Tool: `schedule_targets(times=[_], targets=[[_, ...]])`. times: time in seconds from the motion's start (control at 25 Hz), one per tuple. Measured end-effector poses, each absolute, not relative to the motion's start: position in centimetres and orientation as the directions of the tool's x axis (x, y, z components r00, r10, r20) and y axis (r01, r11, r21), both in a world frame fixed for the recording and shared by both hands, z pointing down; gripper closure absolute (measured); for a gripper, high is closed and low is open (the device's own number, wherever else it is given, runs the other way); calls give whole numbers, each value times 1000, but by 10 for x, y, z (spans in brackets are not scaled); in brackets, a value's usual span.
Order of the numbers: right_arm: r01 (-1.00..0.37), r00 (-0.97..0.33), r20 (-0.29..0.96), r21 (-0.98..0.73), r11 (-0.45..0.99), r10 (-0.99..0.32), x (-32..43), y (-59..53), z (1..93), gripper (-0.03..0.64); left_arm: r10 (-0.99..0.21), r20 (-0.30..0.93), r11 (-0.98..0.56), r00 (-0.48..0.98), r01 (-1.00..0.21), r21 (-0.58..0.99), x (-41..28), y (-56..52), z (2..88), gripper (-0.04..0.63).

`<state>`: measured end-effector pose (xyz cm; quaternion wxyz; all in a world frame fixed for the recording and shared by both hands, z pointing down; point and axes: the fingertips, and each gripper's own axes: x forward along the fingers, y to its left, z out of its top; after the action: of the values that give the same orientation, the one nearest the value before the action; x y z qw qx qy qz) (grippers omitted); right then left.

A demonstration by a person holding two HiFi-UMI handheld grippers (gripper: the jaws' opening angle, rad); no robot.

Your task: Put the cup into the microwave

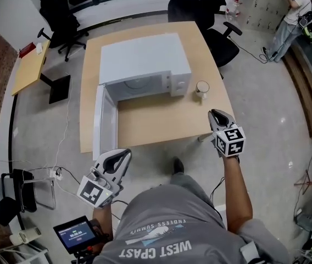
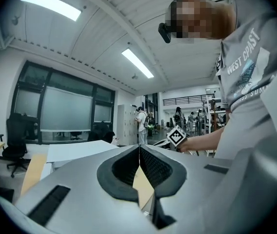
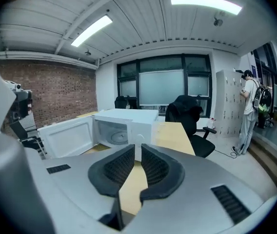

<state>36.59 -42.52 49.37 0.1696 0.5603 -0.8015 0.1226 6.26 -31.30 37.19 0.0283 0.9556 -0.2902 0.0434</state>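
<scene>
With the left gripper (image 1: 123, 155) jaws tight together and the right gripper (image 1: 217, 115) jaws all but closed, both empty, the cup (image 1: 202, 87) stands on the table (image 1: 156, 120) just ahead of the right gripper, beside the open microwave (image 1: 145, 56).

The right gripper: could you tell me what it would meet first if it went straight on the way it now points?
Probably the table, since the right gripper tilts down toward it; beyond that lies the control end of the microwave. The cup sits near that line; depth is unclear.
</scene>
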Motion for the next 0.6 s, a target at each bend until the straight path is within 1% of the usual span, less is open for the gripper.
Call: schedule_targets(times=[0.04, 0.12, 0.16, 0.4, 0.6], targets=[[-943, -307, 427, -14, 334, -850, 376, -443, 507, 575, -561, 106, -823, 821, -567, 30, 67, -322, 373, 574], [-949, -293, 476, -37, 313, -829, 395, -477, 540, 504, -574, 123, -812, 809, -582, 40, 77, -340, 379, 574], [-952, -286, 503, -51, 302, -816, 405, -493, 558, 486, -580, 133, -807, 804, -589, 45, 82, -348, 383, 574], [-964, -245, 664, -90, 250, -706, 444, -561, 672, 472, -616, 210, -762, 759, -642, 86, 106, -385, 406, 574], [-967, -234, 731, -109, 228, -641, 461, -593, 734, 472, -633, 252, -734, 732, -671, 106, 125, -410, 420, 574]])
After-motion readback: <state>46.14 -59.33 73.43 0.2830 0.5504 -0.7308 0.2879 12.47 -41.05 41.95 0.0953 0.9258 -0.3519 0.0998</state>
